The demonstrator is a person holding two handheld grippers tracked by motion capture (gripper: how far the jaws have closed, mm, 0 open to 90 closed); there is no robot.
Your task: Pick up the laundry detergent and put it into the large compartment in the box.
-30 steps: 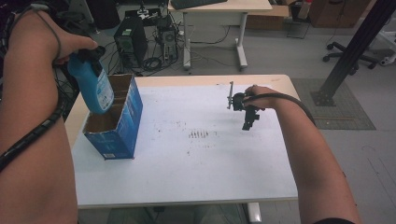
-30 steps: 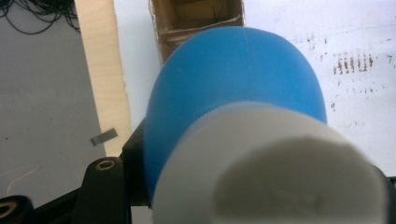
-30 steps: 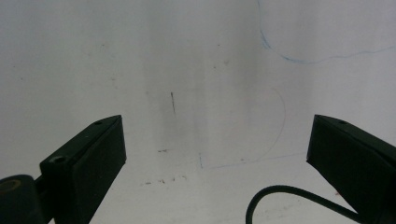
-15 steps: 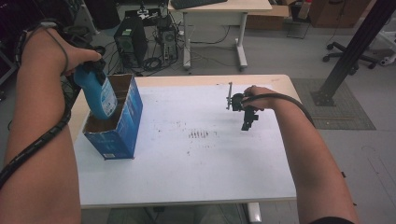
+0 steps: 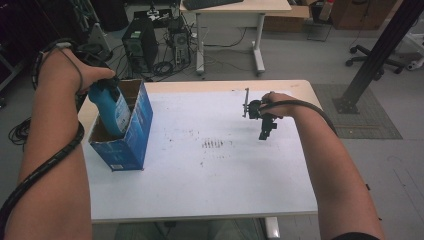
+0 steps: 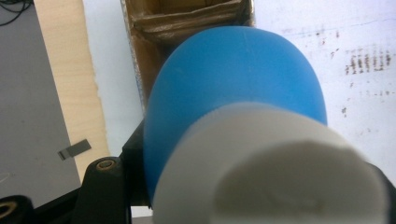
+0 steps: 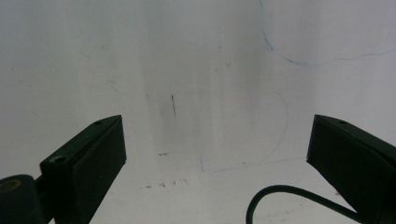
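The left gripper (image 5: 102,85) is gripping the blue bottle (image 5: 114,107), long axis upright, directly over the open box (image 5: 131,135) at 9 o'clock, while the right gripper (image 5: 264,120) is idling open at 2 o'clock.

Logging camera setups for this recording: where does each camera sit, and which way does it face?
High view: above the person's side, facing forward and down on the table; both forearms show.
Left gripper view: rides the left gripper, looking along the blue bottle into the box.
Right gripper view: rides the right gripper, facing bare tabletop.
Shared: high and left gripper views both show bottle, box, and dark smudges.
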